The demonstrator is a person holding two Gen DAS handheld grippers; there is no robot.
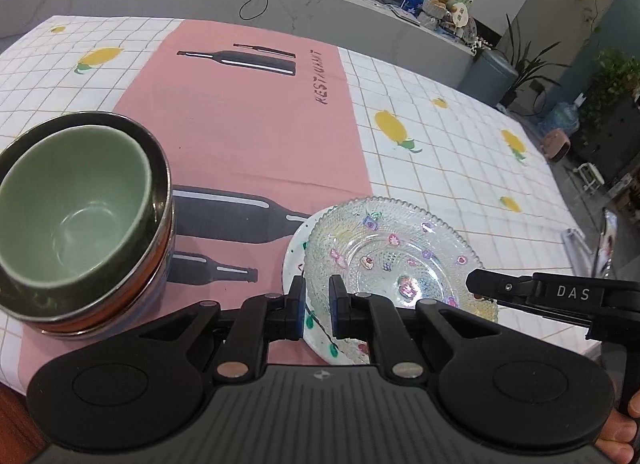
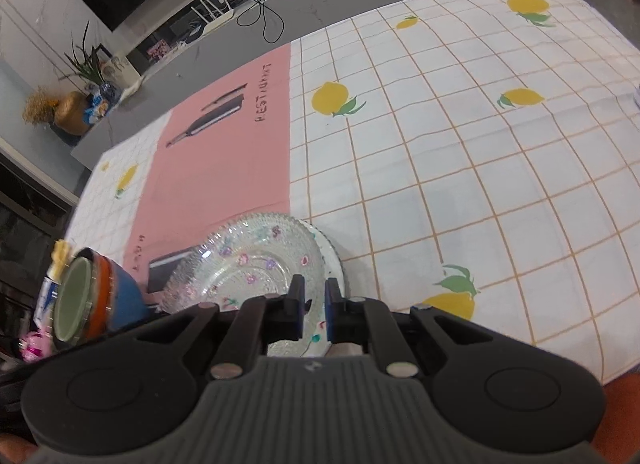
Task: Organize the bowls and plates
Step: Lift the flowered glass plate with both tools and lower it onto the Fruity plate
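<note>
Pointing down at: both grippers tilt steeply toward the tabletop, each over the near edge of the plates.
Left gripper [image 1: 317, 306]: black two-finger tool with blue pads; its jaws stand almost closed, a narrow slit between them. The rim of the clear patterned glass dish [image 1: 394, 254] shows through that slit, but I cannot tell whether the pads press on it.
Right gripper [image 2: 314, 310]: same build, jaws likewise nearly closed over the near rim of the glass dish; whether it grips the rim I cannot tell. In the left wrist view its black finger reaches in from the right above the dish.
Hands: fingers [image 1: 618, 436] wrap the right tool's handle at the lower right edge of the left wrist view.
Glass dish: beaded edge, small coloured flower decals, sitting on top of a white round plate with painted green dots [image 1: 298, 246]; only the plate's left and near edges show.
Bowl stack: pale green ceramic bowl [image 1: 76, 205] nested inside a shiny steel bowl [image 1: 162, 183], which sits in an orange-and-blue bowl [image 2: 116, 296]; the stack stands to the left of the plates, apart from them.
Surface: white checked tablecloth with yellow lemons [image 2: 460, 167], with a pink placemat printed with dark bottles [image 1: 248, 123] laid on it; the bowl stack and the plates' left edge rest on the placemat.
</note>
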